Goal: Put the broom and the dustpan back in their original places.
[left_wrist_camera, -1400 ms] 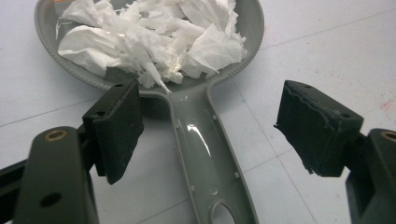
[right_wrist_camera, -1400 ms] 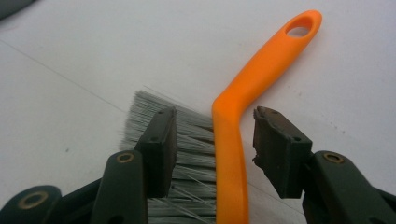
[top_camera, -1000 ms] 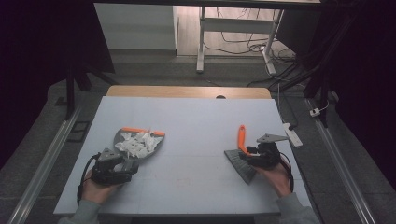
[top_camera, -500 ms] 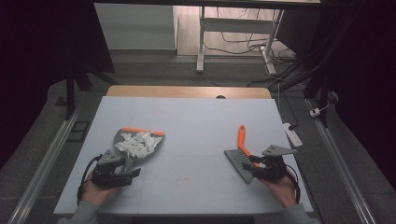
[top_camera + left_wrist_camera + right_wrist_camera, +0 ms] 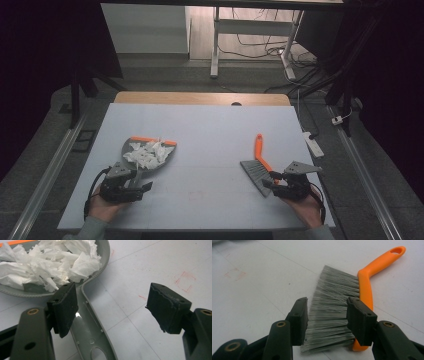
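**Both grippers open, near dustpan and brush**

Left gripper (image 5: 131, 186) sits at the near left of the tabletop (image 5: 210, 130), held in a hand (image 5: 102, 207). Jaws spread wide, nothing between the pads. In the left gripper view the dustpan (image 5: 95, 322) handle runs up between the jaws, closer to the left pad, lying flat on the tabletop; pads not pressing it (contact with the left pad cannot be told). Handle has a hanging hole near the bottom edge of that view.

Dustpan pan lies just beyond the left gripper, grey with an orange lip at its far edge. It holds a pile of torn white tissue (image 5: 146, 151), bunched inside the pan, none seen spilled on the tabletop.

Right gripper (image 5: 286, 186) is at the near right, held in the other hand (image 5: 306, 210), grey plate on top. Jaws open part way, narrower than the left. In the right gripper view the brush (image 5: 337, 315) lies flat just ahead: grey bristles show in the gap between the pads, orange handle angling away to the upper right with a slot at its tip. Pads not closed on it.

Brush and dustpan are well apart, one on each side. Faint red marks on the tabletop near the middle. Beyond the far edge: floor, cables, a table leg.
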A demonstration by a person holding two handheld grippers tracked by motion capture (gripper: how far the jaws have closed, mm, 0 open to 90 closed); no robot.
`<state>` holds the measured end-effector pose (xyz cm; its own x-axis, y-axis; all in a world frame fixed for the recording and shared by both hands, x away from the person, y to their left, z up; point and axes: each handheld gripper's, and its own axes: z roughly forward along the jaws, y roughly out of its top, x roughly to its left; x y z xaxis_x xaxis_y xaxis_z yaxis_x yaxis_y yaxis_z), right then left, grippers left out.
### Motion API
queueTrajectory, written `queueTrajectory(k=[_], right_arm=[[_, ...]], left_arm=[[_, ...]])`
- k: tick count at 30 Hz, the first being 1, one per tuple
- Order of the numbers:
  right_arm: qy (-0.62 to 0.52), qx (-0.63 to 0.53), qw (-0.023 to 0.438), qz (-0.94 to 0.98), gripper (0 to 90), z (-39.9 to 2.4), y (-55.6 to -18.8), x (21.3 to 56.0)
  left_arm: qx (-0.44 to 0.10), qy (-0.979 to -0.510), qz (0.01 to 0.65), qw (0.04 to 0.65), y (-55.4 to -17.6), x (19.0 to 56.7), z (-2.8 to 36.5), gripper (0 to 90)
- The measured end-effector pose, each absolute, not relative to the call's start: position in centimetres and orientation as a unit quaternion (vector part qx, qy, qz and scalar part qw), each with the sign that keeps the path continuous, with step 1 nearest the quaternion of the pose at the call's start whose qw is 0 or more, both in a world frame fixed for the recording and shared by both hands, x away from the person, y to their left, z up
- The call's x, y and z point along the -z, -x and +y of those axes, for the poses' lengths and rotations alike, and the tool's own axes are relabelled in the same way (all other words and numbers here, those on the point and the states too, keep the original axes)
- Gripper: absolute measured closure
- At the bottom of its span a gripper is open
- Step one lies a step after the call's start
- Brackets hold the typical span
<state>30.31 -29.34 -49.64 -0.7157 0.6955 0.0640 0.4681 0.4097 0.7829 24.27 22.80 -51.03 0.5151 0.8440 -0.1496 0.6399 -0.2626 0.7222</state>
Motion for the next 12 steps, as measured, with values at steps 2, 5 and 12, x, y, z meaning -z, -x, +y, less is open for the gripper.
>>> queueTrajectory(k=[2, 5, 12], right_arm=[[-0.350, -0.415, 0.137, 0.828, 51.8, -29.31, -30.27, 49.65], [-0.351, -0.415, 0.137, 0.828, 51.8, -29.34, -30.31, 49.68], [-0.350, -0.414, 0.139, 0.829, 51.8, -29.32, -30.29, 49.64]], left_arm=[[-0.133, -0.783, 0.474, 0.381, -24.27, 51.01, 22.82, 25.5], [-0.132, -0.783, 0.473, 0.380, -24.30, 51.03, 22.85, 25.5], [-0.132, -0.784, 0.473, 0.380, -24.33, 51.03, 22.88, 25.6]])
